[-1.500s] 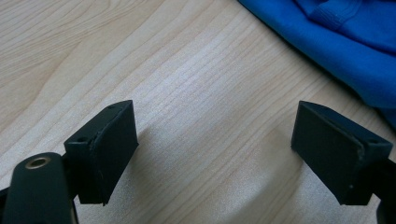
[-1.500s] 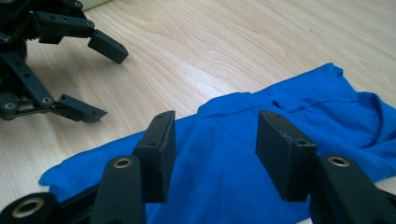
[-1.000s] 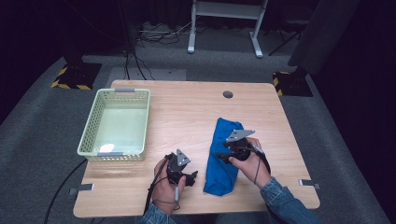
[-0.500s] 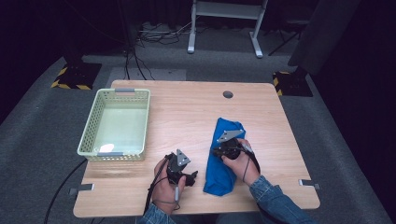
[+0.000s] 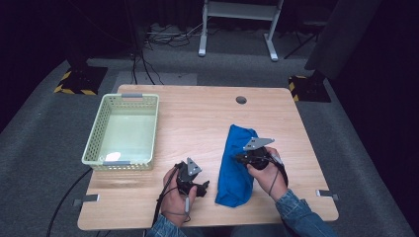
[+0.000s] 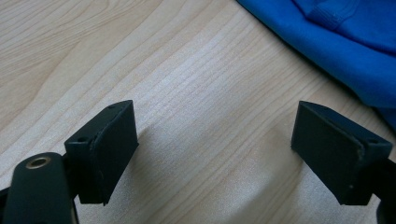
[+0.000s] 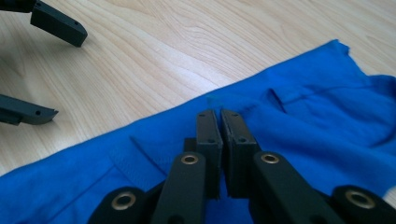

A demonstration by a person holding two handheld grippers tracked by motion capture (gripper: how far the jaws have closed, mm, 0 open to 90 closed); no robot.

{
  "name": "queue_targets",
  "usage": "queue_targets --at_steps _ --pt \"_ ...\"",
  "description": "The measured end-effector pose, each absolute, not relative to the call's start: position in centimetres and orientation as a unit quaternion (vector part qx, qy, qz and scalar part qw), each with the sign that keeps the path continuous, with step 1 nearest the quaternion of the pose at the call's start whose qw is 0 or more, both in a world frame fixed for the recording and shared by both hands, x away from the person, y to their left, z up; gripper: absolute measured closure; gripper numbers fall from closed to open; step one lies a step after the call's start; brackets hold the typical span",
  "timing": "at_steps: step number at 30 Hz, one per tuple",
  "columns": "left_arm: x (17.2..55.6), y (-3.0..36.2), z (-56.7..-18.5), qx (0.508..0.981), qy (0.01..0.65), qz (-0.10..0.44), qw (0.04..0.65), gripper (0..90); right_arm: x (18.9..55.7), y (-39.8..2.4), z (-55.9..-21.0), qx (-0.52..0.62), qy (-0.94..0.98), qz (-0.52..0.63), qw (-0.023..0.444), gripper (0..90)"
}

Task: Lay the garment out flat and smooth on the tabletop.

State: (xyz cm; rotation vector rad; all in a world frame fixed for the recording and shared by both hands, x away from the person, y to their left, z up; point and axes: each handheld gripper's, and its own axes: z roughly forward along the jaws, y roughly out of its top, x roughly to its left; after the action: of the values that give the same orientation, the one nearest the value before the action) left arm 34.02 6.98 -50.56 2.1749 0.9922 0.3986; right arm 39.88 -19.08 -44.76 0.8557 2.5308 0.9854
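While the left gripper (image 5: 199, 186) rests near the front edge of the wooden surface (image 5: 197, 118) with its fingers (image 6: 108, 140) spread wide and nothing between them, the right gripper (image 5: 242, 158) sits over the blue cloth (image 5: 236, 173). Its fingers (image 7: 209, 135) have just been closing and now stand nearly together; in the right gripper view they appear to pinch a small fold near the cloth's left edge, though the fabric caught between them is hard to make out.

That cloth lies folded into a long strip on the right half of the surface, just to the right of the left gripper. It looks soft, light and limp, so it will likely sag and unfold when lifted from one spot. A hemmed edge or corner should give the surest hold, preferably one for each gripper.

Farther back on the left stands a pale green basket (image 5: 96, 136), well apart from the cloth.

Counted: one cloth, one basket, two grippers.
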Motion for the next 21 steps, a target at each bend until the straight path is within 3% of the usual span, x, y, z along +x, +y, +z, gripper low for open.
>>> queue_targets --at_steps 10,11,15,18,21 --pt "34.1 7.0 -50.6 0.84 0.383 0.153 0.352 13.8 37.2 -24.6 -44.0 0.356 0.848 0.359 0.159 85.1" --pt "34.1 7.0 -50.6 0.84 0.383 0.153 0.352 13.7 36.7 -25.4 -44.0 0.37 0.841 0.362 0.158 82.2" --pt "34.1 6.9 -50.5 0.839 0.386 0.155 0.351 13.8 34.2 -29.3 -44.2 0.431 0.81 0.353 0.184 53.4" --pt "33.7 6.6 -50.5 0.828 0.409 0.164 0.347 13.7 33.2 -30.7 -43.9 0.439 0.799 0.35 0.214 46.6" --pt "33.7 6.4 -50.5 0.827 0.411 0.165 0.345 13.7 32.9 -30.6 -43.5 0.43 0.799 0.356 0.225 45.6"
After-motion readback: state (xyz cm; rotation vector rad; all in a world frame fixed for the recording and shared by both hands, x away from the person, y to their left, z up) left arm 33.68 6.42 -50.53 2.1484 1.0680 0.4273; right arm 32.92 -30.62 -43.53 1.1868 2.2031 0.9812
